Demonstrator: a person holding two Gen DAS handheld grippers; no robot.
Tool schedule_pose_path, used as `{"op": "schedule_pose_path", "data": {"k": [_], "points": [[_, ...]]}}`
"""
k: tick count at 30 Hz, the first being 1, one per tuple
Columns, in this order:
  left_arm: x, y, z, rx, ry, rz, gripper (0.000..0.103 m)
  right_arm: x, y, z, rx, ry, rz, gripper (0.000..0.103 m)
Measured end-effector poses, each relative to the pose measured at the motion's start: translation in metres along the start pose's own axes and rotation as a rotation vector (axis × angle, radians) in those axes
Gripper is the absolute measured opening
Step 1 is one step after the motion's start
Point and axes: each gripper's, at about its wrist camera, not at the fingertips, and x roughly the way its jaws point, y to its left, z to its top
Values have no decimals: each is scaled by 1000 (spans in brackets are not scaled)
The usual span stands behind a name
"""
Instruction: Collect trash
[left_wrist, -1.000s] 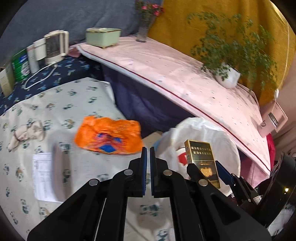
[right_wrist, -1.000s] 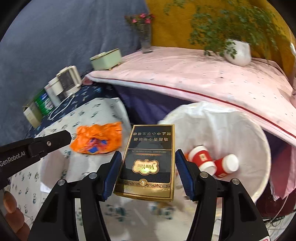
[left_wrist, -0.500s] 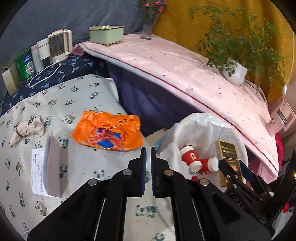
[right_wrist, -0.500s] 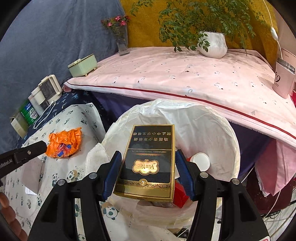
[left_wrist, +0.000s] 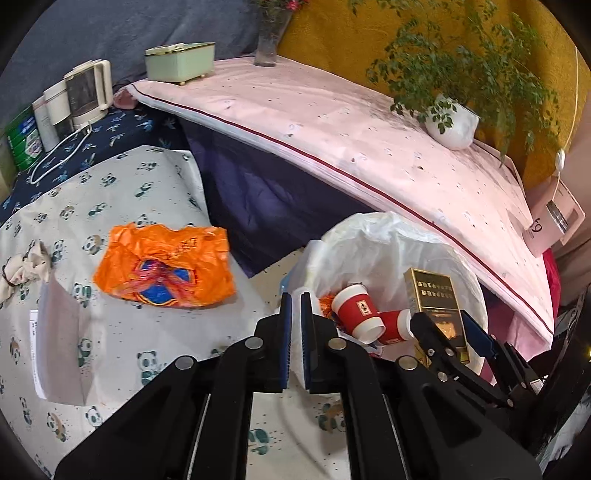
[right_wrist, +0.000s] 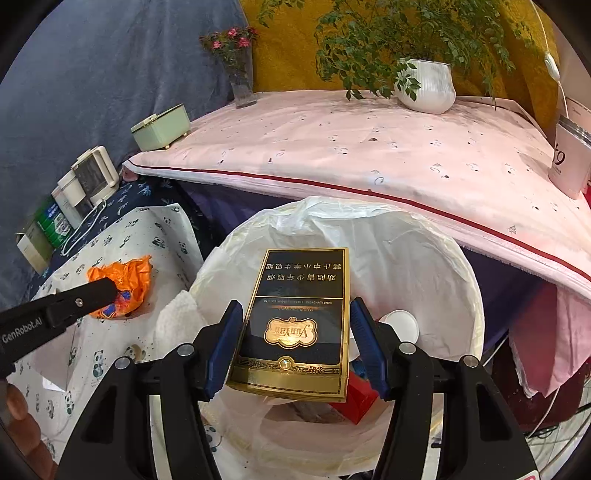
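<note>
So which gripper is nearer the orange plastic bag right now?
Left. The left gripper, shut and empty, hangs just beside the orange plastic bag on the panda-print cloth. The right gripper holds the cigarette pack over the trash bin.

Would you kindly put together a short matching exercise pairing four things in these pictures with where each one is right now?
Things:
1. black and gold box
2. orange wrapper
3. red paper cups
4. potted plant

Places:
A. lying on the panda-print cloth
B. standing on the pink cover
C. between the fingers of the right gripper, above the lined bin
D. lying inside the lined bin

Pairs: 1-C, 2-A, 3-D, 4-B
</note>
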Motion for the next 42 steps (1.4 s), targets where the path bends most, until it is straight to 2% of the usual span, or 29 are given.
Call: {"op": "schedule_pose_path", "data": {"k": [6,10,12,14,17,22,25,28,31,37,40,42], "points": [[1,-3,-2,0,-3,7,8,2,-5,1,0,2,-7,57],[-16,24,1,-26,-62,84,9,0,0,2,-7,-4,3,57],[-30,52,1,-53,-92,152,22,-2,9,2,-24,-11,10,57],[-48,83,-2,-95,-120,227,61,-3,19,3,-35,-14,25,57],[-72,127,-12,-171,-167,317,78,-4,41,4,-46,-16,59,57],[-77,198,-16,-282,-139,405,79,-1,86,1,-88,-3,121,57],[-71,234,-11,-265,-133,466,79,1,116,-3,-121,4,152,57],[-60,271,-5,-232,-123,466,79,7,144,-6,-148,14,178,57],[-51,304,2,-201,-118,437,79,16,174,-8,-179,25,203,57],[-19,349,9,-181,-59,301,79,43,230,-11,-224,53,236,57],[-4,355,5,-183,-14,213,71,53,251,-17,-239,68,249,57],[-1,351,2,-182,-2,155,58,56,262,-22,-253,75,255,57]]}}
